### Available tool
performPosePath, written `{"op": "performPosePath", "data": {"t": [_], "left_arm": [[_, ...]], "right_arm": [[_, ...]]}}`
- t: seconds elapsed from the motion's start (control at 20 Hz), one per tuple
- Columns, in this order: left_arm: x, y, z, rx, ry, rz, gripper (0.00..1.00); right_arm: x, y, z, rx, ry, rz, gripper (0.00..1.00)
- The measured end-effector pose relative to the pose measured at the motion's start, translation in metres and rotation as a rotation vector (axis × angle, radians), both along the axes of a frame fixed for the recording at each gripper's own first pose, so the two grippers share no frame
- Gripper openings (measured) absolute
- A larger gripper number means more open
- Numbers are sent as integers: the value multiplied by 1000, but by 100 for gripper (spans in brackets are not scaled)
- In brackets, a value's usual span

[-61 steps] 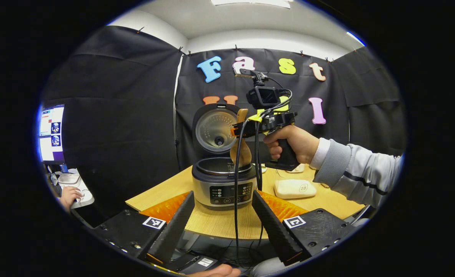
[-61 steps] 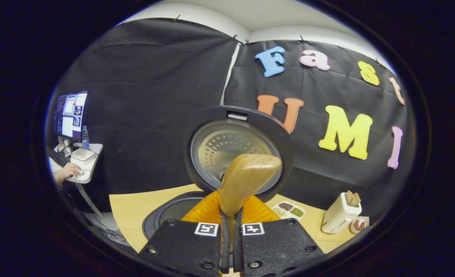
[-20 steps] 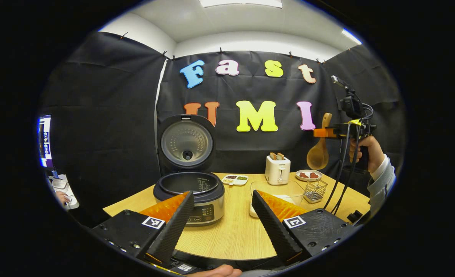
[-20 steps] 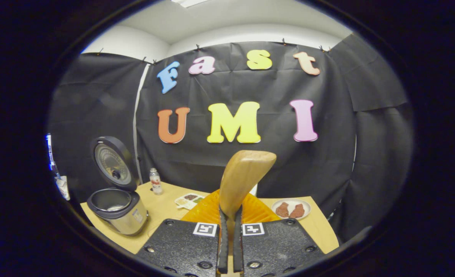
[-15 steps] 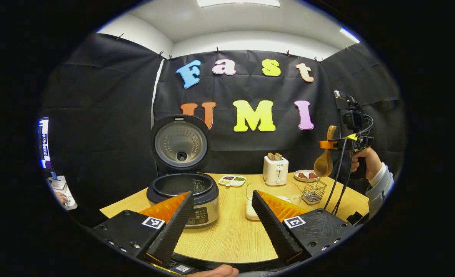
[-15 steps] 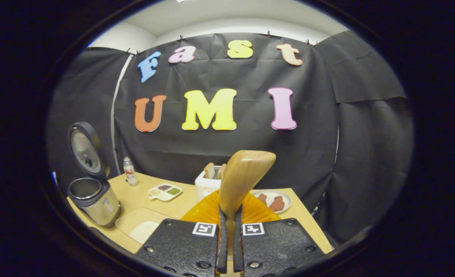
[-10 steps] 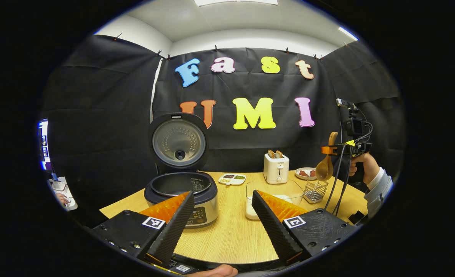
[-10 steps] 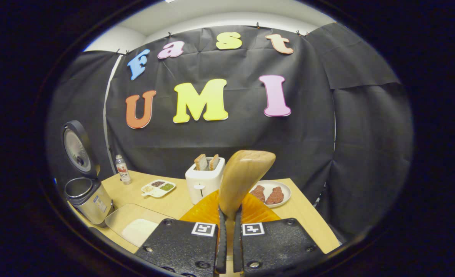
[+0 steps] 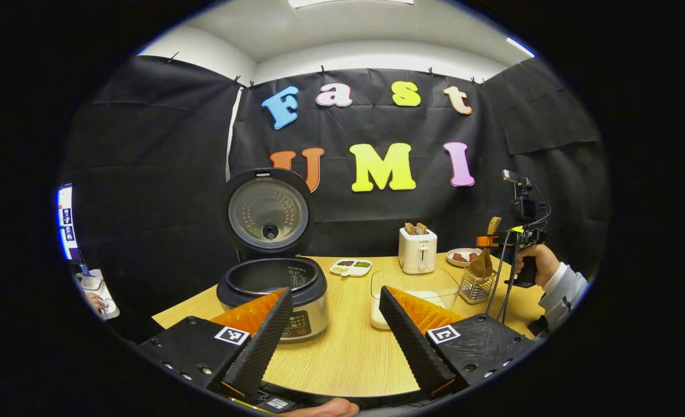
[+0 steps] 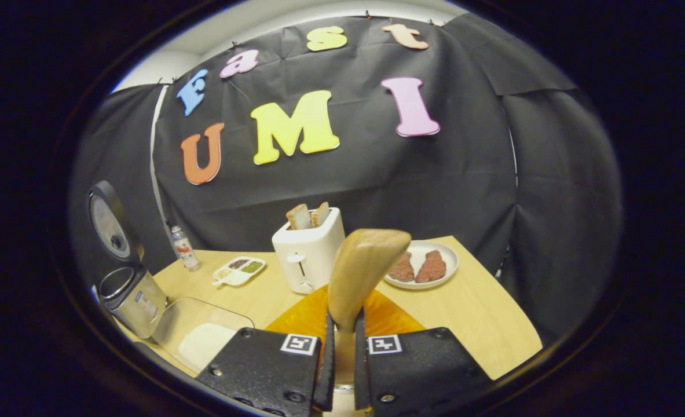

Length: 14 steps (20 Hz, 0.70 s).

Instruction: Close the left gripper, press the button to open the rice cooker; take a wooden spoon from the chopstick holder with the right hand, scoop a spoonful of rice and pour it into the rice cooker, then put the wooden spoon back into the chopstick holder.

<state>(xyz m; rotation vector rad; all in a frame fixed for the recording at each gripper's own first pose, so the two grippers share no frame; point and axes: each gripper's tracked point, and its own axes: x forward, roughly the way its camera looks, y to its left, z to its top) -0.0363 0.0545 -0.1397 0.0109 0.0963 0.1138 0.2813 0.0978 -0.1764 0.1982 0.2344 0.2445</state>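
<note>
Right claw (image 10: 340, 370) pinches the wooden spoon (image 10: 361, 272), its bowl in the chopstick holder (image 9: 473, 286) below; left claw (image 9: 333, 324) spread.

We saw the cooker (image 9: 273, 289) at table's (image 9: 348, 353) left, rice tub (image 9: 414, 289) to its right, toaster (image 9: 417, 249) behind; holder (image 9: 474, 285) w/ spoon (image 9: 482, 265) in it, plate (image 9: 461, 257) behind.

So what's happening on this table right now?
A person holds a two-finger tool in each hand. The right gripper has its fingers clamped on a wooden spoon and, seen from the left gripper view, is lowering the bowl into the wire chopstick holder. The rice cooker stands with its lid up. The left gripper hangs open over the table's near edge, holding nothing.
</note>
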Motion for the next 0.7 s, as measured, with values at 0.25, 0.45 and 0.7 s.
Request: {"op": "performPosePath", "data": {"t": [0.25,0.45,0.7], "left_arm": [[0,0,1,-2,2,2,96],[-1,4,7,-4,-9,9,96],[0,7,16,-21,-19,18,96]], "right_arm": [[-2,-21,17,-12,-44,-77,52],[-22,-39,53,-90,-145,-139,100],[-76,-40,104,-109,-227,-144,100]]}}
